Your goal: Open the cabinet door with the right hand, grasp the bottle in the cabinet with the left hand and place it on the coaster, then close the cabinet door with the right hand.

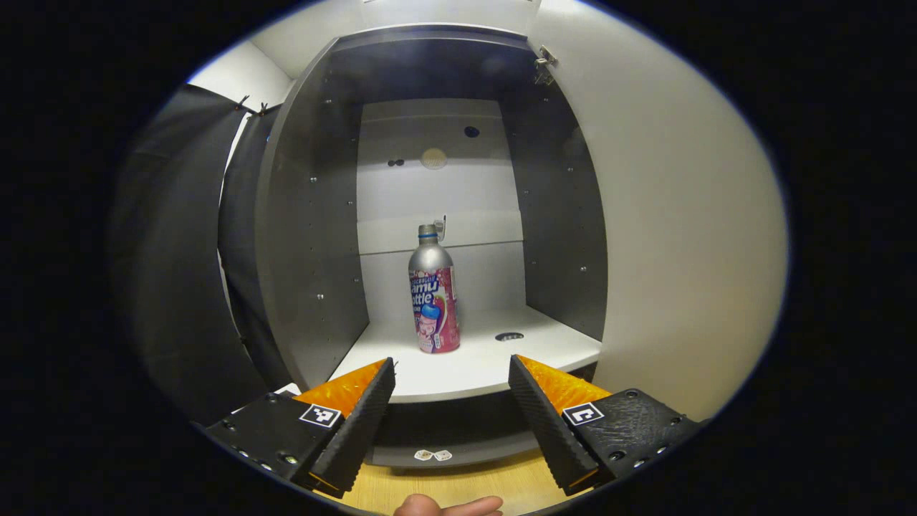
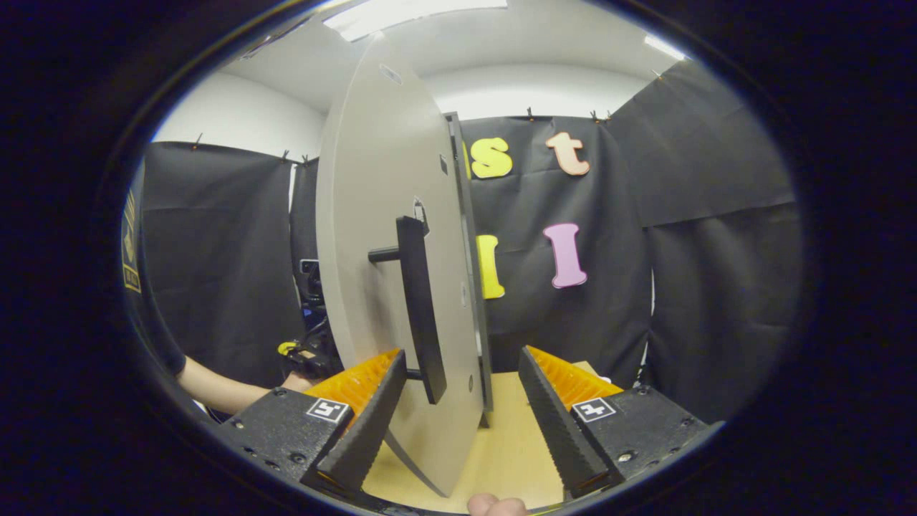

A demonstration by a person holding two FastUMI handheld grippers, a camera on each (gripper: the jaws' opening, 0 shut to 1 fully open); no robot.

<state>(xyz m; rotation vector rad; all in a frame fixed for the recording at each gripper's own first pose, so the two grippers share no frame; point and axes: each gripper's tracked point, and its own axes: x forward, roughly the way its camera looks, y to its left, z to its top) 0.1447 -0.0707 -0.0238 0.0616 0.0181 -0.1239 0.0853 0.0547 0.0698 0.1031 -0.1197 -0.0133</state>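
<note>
Where door (image 2: 401,301) intrudes, cabinet hidden.

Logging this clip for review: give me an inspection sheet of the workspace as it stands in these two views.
Surface: wooden table under the cabinet; bare where visible.
Job's things: door swung open, edge-on between the right gripper's fingers, handle facing left; bottle upright on the cabinet shelf, untouched; coaster: nothing seen.
Clutter: small dark disc on the shelf right of the bottle.
Grippers: left gripper open, in front of the shelf, facing the bottle; right gripper open, astride the door's lower edge, not pressing it.
Cables: dark gear with a yellow part left of the door, unclear.
Surroundings: black cloth walls, white ceiling.
</note>
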